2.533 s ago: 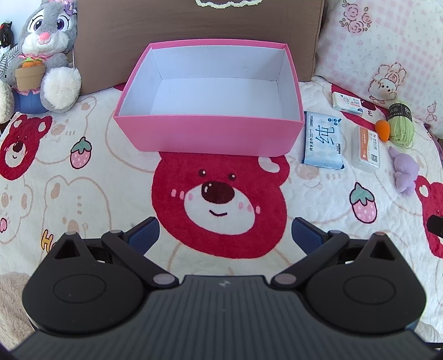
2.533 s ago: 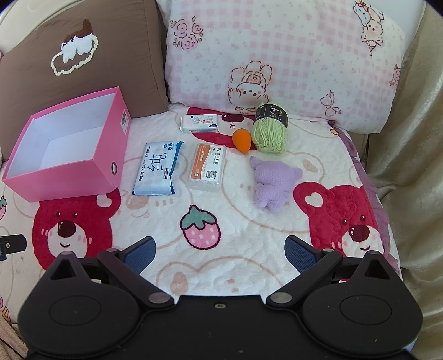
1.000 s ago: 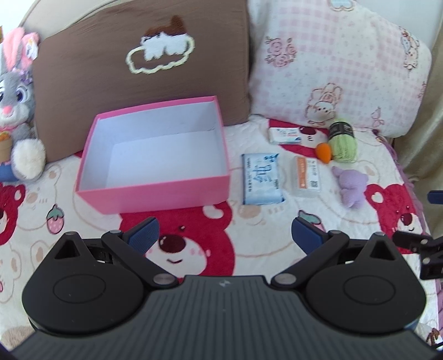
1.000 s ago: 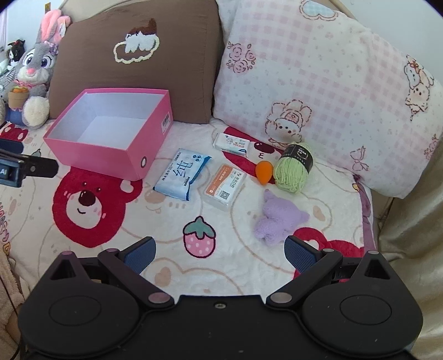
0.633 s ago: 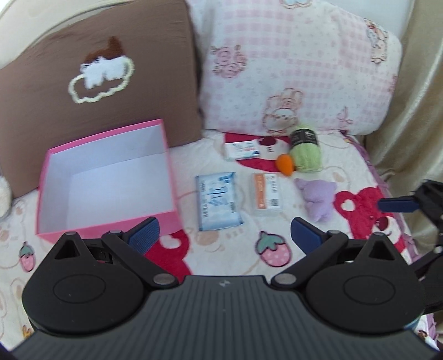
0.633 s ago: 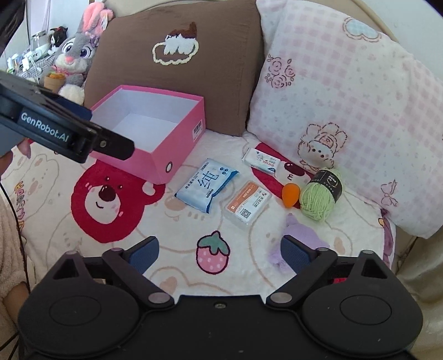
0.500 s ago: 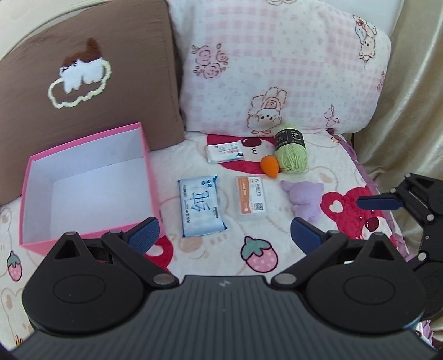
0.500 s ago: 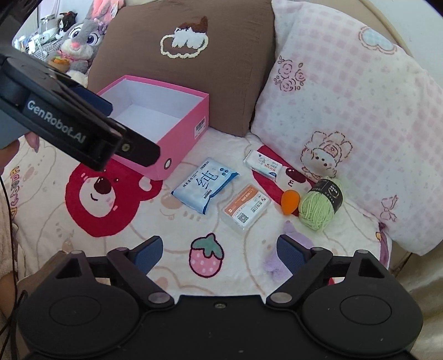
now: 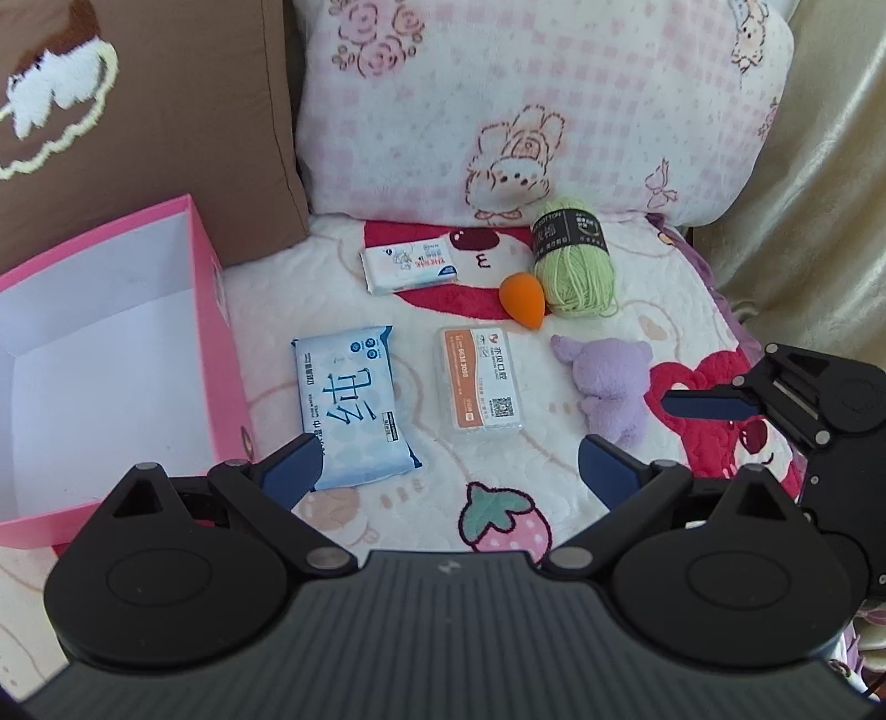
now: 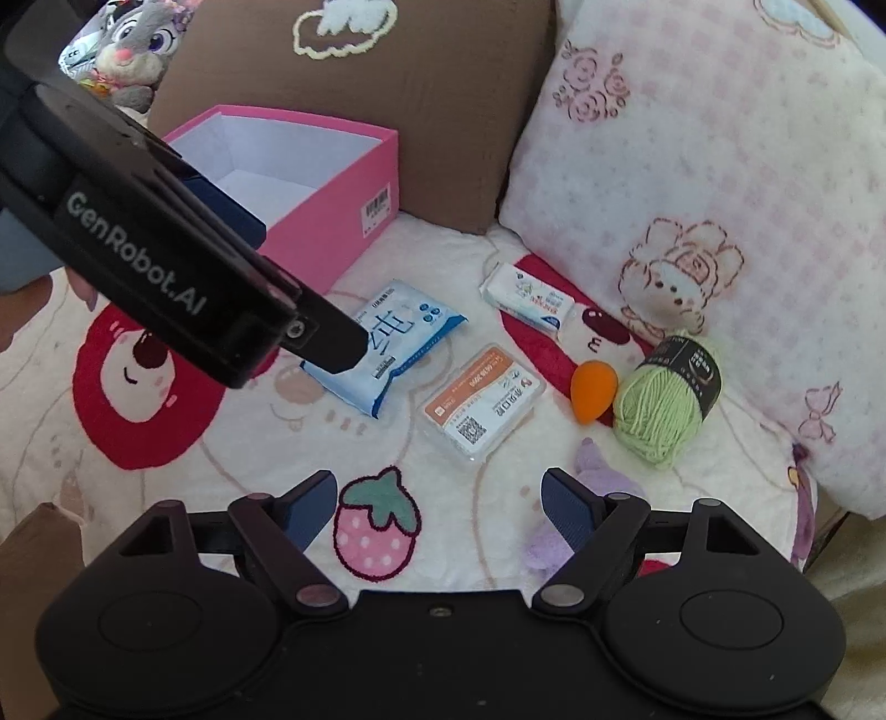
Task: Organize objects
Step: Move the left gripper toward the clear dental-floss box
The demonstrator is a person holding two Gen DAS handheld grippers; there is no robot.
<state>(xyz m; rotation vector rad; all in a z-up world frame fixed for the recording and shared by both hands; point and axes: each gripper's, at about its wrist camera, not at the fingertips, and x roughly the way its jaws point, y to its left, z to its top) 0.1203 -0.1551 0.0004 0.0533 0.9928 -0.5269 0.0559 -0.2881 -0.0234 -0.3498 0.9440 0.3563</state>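
An empty pink box (image 9: 210,310) (image 10: 354,188) stands at the left on the bear blanket. To its right lie a blue wipes pack (image 9: 349,404) (image 10: 398,338), an orange-and-white card case (image 9: 479,387) (image 10: 479,407), a small tissue pack (image 9: 410,268) (image 10: 529,299), an orange sponge (image 9: 523,302) (image 10: 592,390), a green yarn ball (image 9: 576,260) (image 10: 664,407) and a purple plush (image 9: 614,387) (image 10: 603,482). My left gripper (image 9: 446,471) is open and empty, above the wipes pack and card case. My right gripper (image 10: 440,504) is open and empty, near the purple plush.
A brown pillow (image 9: 144,122) and a pink checked pillow (image 9: 526,105) lean at the back. A grey rabbit toy (image 10: 135,44) sits far left. The left gripper's body (image 10: 166,266) crosses the right wrist view. A beige curtain (image 9: 819,194) hangs at the right.
Both grippers have swung right and closer to the loose items. The left view now centres on the wipes pack and card case, the right gripper shows at its right edge.
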